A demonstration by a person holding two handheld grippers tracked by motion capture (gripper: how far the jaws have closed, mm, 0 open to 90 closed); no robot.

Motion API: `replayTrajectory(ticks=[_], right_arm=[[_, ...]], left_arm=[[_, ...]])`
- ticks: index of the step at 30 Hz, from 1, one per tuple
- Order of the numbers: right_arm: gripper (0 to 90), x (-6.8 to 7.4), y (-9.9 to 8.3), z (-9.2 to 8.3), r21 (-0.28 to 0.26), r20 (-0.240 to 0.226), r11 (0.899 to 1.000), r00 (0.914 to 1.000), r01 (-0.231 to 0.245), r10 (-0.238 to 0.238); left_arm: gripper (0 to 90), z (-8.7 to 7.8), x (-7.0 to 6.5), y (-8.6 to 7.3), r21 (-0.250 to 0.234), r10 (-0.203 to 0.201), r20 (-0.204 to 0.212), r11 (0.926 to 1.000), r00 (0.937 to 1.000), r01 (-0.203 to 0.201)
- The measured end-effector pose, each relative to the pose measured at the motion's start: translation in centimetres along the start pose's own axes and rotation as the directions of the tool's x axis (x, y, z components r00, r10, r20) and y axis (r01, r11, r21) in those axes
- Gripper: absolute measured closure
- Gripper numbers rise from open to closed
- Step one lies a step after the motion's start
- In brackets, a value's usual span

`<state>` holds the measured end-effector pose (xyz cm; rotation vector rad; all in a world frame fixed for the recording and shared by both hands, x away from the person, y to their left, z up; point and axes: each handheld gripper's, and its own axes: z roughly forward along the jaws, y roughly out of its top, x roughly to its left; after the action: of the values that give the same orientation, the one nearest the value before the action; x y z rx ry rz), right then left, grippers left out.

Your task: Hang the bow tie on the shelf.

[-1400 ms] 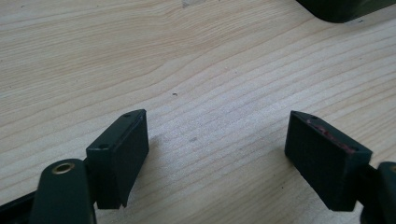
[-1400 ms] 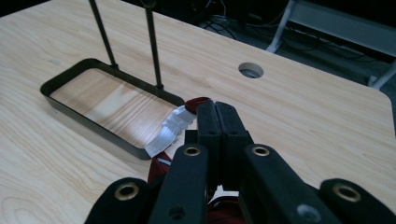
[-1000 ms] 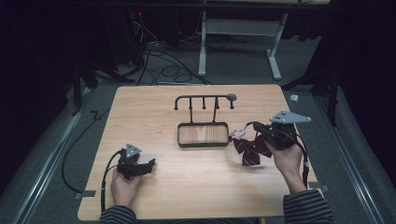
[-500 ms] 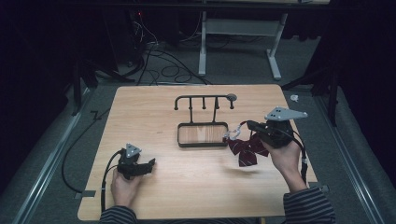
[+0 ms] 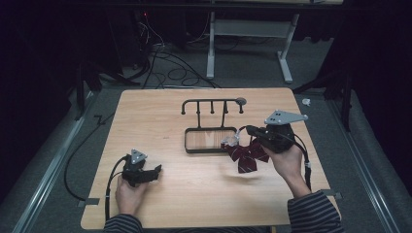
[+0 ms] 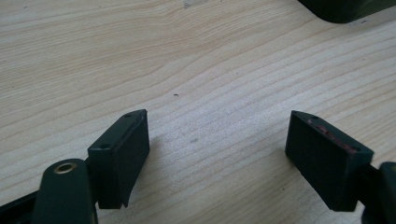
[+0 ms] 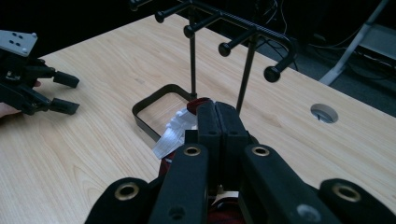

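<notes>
A dark red bow tie (image 5: 248, 156) with a white clip strap (image 5: 228, 142) hangs from my right gripper (image 5: 249, 130), just right of the black peg rack (image 5: 212, 104). In the right gripper view the jaws (image 7: 218, 108) are pressed together on the tie's red cloth (image 7: 198, 102), and the white strap (image 7: 173, 131) sticks out to their left over the rack's tray rim (image 7: 148, 103). My left gripper (image 5: 156, 171) rests on the table near the front left. Its jaws (image 6: 217, 149) stand wide open over bare wood.
The rack's tray (image 5: 210, 151) sits mid-table, with several knobbed pegs (image 7: 272, 73) on a bar above it. A round hole (image 7: 323, 112) is in the tabletop behind the rack. Cables and a desk frame (image 5: 213, 43) lie on the floor beyond the table.
My right gripper has carried the bow tie left and slightly up, closer to the rack's tray. The left gripper has stayed put.
</notes>
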<state>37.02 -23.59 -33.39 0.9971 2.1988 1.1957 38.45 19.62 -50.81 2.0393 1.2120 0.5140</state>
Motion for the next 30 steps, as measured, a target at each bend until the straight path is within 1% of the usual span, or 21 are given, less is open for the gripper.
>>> replayTrajectory(ticks=[6, 13, 15, 17, 21, 30], right_arm=[[90.0, 0.5, 0.7, 0.6, -0.010, -0.029, 1.000, 0.9996, 0.002, -0.002], [90.0, 0.8, 1.7, 1.1, -0.024, -0.060, 1.000, 0.9982, -0.002, 0.001], [90.0, 0.9, 2.0, 1.2, -0.029, -0.068, 1.000, 0.9977, 0.005, -0.007], [90.0, 1.2, 2.5, 1.5, -0.021, -0.073, 1.000, 0.9971, 0.022, -0.024], [90.0, 1.3, 3.0, 1.7, -0.023, -0.084, 0.999, 0.9961, 0.025, -0.027], [90.0, 2.1, 4.0, 2.7, -0.025, -0.103, 0.999, 0.9940, 0.035, -0.037]], left_arm=[[22.3, 0.0, 0.0, 0.0, -0.002, -0.003, 0.005, 1.0000, 1.0000, 0.003], [22.3, 0.0, 0.0, 0.0, -0.003, -0.003, 0.005, 1.0000, 1.0000, 0.003], [22.3, 0.0, 0.0, 0.0, -0.003, -0.003, 0.005, 1.0000, 1.0000, 0.003], [22.3, 0.0, 0.0, 0.0, -0.003, -0.003, 0.005, 1.0000, 1.0000, 0.003], [22.4, 0.0, 0.0, 0.0, -0.001, -0.002, 0.006, 1.0000, 1.0000, 0.002], [22.4, 0.0, 0.1, 0.0, 0.000, -0.002, 0.007, 1.0000, 1.0000, 0.002]])
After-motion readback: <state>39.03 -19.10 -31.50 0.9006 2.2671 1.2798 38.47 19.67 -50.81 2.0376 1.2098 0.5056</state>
